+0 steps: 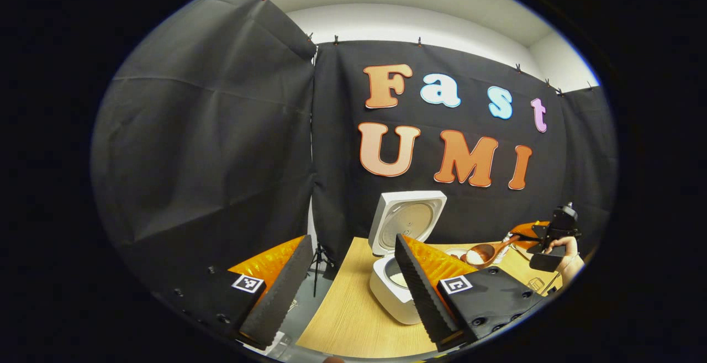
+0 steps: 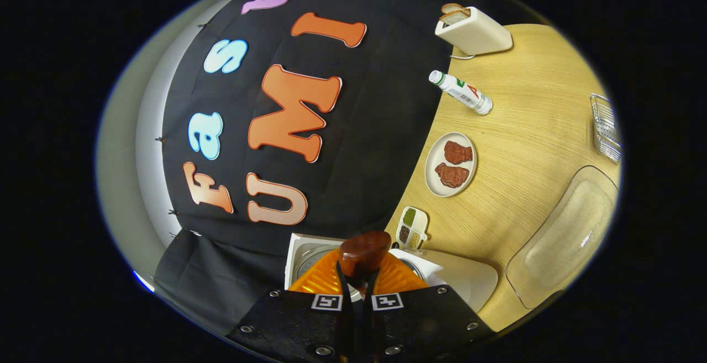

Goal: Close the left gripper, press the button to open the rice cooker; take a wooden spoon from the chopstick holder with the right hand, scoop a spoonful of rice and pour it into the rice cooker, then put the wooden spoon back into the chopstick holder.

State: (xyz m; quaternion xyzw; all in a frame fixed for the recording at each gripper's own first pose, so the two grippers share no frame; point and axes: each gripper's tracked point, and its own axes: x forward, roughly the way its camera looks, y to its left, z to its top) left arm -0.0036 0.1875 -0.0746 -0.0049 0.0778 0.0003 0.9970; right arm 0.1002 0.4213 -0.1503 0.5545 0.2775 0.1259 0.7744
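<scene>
On the light wooden table: a cream toaster holding bread slices, a white plastic bottle lying on its side, a round white plate bearing two brown meat pieces, a small divided condiment dish, a clear plastic tray, and a wire basket at the edge.

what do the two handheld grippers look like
Each gripper, left and right, has a black body with round screws and a small square black-and-white marker on each side. Ridged orange panels sit behind the jaws, whose inner faces are toothed. In the left gripper view, the right gripper is a black angular unit.
</scene>
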